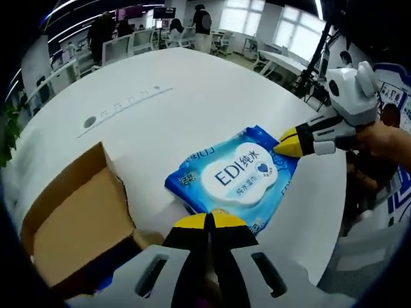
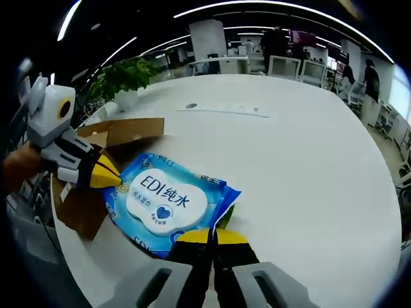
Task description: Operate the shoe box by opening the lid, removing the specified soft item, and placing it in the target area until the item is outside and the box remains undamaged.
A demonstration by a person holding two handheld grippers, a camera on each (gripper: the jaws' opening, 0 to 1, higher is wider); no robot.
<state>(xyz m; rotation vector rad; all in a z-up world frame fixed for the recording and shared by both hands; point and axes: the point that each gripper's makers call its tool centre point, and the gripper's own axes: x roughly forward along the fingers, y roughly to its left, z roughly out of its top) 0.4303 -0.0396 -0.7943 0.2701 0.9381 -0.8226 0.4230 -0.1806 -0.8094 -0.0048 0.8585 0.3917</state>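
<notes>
A blue pack of wet wipes [image 1: 237, 176] with a white label lies flat on the white table [image 1: 192, 83], outside the brown cardboard shoe box [image 1: 77, 218]. My left gripper [image 1: 209, 221] is shut, its yellow tips pinching the pack's near edge. The right gripper [image 1: 287, 141] comes in from the right and pinches the far corner. In the right gripper view the pack [image 2: 167, 199] lies between my right gripper [image 2: 212, 236], shut on its near corner, and the left gripper [image 2: 109, 174] at its far edge. The open box [image 2: 119, 131] stands behind the pack.
The box sits near the table's edge [image 2: 83, 250]. A long white strip [image 2: 225, 109] lies further along the table, with a small round inset [image 1: 90, 121]. A potted plant [image 2: 128, 74] stands beyond the box. Desks, chairs and people fill the background.
</notes>
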